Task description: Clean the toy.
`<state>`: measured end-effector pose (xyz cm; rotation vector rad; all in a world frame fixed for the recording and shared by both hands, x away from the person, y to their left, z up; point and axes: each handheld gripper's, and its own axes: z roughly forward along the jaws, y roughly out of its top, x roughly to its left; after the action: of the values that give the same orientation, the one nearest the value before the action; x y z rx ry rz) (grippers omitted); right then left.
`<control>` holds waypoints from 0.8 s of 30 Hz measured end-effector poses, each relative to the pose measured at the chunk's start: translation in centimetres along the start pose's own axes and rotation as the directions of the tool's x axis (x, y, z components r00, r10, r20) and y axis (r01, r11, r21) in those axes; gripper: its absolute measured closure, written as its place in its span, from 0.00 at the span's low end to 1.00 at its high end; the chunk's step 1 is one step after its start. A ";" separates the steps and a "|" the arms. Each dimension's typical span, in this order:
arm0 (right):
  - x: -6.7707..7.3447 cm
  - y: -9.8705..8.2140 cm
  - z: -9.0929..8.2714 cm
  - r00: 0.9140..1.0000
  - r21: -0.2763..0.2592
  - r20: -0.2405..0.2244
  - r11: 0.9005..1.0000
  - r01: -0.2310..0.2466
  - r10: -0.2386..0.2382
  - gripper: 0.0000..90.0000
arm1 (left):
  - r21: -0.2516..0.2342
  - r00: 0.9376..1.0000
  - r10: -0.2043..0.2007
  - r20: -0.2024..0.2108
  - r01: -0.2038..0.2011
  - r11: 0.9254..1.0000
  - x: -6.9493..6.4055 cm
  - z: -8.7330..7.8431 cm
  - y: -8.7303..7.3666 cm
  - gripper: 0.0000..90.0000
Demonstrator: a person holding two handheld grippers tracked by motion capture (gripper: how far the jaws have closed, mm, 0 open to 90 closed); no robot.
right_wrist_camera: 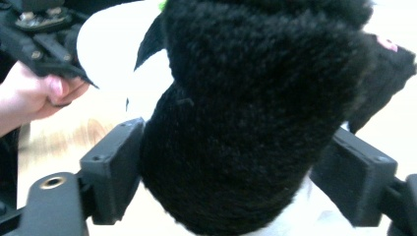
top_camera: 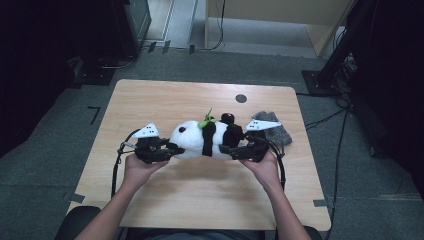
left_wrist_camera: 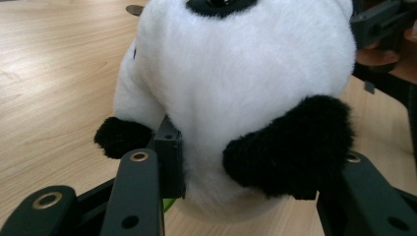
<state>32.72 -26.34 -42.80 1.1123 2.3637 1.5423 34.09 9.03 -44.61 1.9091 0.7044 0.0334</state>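
Observation:
A black and white plush panda [top_camera: 200, 140] lies on its side on the wooden table [top_camera: 200, 195], with a green sprig [top_camera: 206, 121] at its neck. My left gripper [top_camera: 172, 149] comes in from the left and is shut on the panda's white head [left_wrist_camera: 236, 98]; one pad [left_wrist_camera: 169, 157] presses into the fur and the other jaw sits under a black ear [left_wrist_camera: 290, 152]. From the right, my right gripper [top_camera: 227, 149] is shut on a thick black leg [right_wrist_camera: 246, 123], with its pads [right_wrist_camera: 115, 167] touching the fur on both sides.
A grey fuzzy cloth [top_camera: 276, 131] lies on the table just behind my right gripper. A dark round grommet [top_camera: 241, 98] sits near the far edge. Cables and dark equipment stand on the floor beyond the table.

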 end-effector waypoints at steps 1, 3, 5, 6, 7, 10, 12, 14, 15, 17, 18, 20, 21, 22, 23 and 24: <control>-0.1 -0.1 -0.1 1.000 -0.011 -0.005 1.000 0.013 -0.013 0.17 | 0.005 1.000 -0.003 0.010 0.003 1.000 0.0 -0.1 0.1 0.60; -0.1 -0.2 -0.1 0.999 -0.021 -0.019 0.999 0.031 -0.032 0.14 | 0.004 1.000 -0.004 0.016 0.004 1.000 0.1 -0.3 0.2 0.60; -0.1 -0.5 -0.2 0.999 -0.045 -0.021 0.998 0.042 -0.043 0.13 | 0.007 1.000 0.007 0.013 -0.007 1.000 0.1 -0.4 0.4 0.60; -0.1 -0.7 -0.2 0.999 -0.049 -0.022 0.998 0.047 -0.048 0.10 | 0.010 1.000 0.009 0.015 -0.009 1.000 0.1 -0.5 0.4 0.60; -0.2 -0.8 -0.3 0.998 -0.051 -0.023 0.997 0.049 -0.051 0.07 | 0.012 1.000 0.009 0.018 -0.009 1.000 0.1 -0.6 0.4 0.60; -0.3 -0.9 -0.8 0.999 -0.074 -0.003 0.996 0.051 -0.052 0.01 | 0.011 1.000 0.002 0.025 -0.002 1.000 0.4 -0.9 0.6 0.60; -0.6 -1.1 -1.3 0.999 -0.088 0.002 0.995 0.051 -0.051 0.01 | 0.005 1.000 -0.005 0.028 0.005 1.000 0.6 -1.1 0.7 0.60; -0.9 -1.4 -1.5 0.999 -0.089 0.000 0.995 0.048 -0.048 0.01 | 0.003 0.999 -0.011 0.030 0.010 1.000 0.7 -1.3 0.8 0.60; -1.1 -1.5 -1.6 0.999 -0.081 -0.006 0.996 0.045 -0.046 0.01 | 0.006 0.999 -0.011 0.032 0.011 1.000 0.8 -1.3 0.9 0.60; -1.2 -1.8 -1.5 0.999 -0.080 -0.006 0.995 0.053 -0.054 0.01 | 0.010 0.999 -0.017 0.028 0.017 1.000 0.9 -1.3 0.9 0.60; -1.2 -1.9 -1.4 0.998 -0.079 -0.008 0.995 0.059 -0.060 0.01 | 0.010 0.999 -0.022 0.028 0.022 1.000 1.0 -1.3 0.9 0.60; -1.2 -2.1 -1.1 0.998 -0.060 -0.011 0.996 0.069 -0.070 0.01 | 0.008 0.999 -0.025 0.023 0.025 1.000 1.1 -1.4 1.0 0.60; -1.2 -2.2 -0.9 0.997 -0.051 -0.015 0.996 0.074 -0.075 0.01 | 0.004 0.999 -0.026 0.022 0.026 1.000 1.2 -1.5 1.0 0.60; -1.2 -2.3 -0.8 0.997 -0.042 -0.015 0.996 0.075 -0.075 0.01 | 0.001 0.999 -0.030 0.026 0.030 1.000 1.3 -1.6 1.1 0.60; -1.2 -2.4 -0.7 0.997 -0.039 -0.018 0.996 0.077 -0.077 0.01 | -0.007 0.999 -0.036 0.034 0.037 0.999 1.4 -1.7 1.1 0.60; -1.2 -2.5 -0.6 0.997 -0.037 -0.018 0.996 0.079 -0.079 0.01 | -0.011 0.998 -0.047 0.050 0.047 0.999 1.4 -1.8 1.1 0.60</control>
<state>32.03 -28.02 -44.91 0.9885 2.3521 1.5695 35.19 10.87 -43.30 1.8751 0.7134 -0.0394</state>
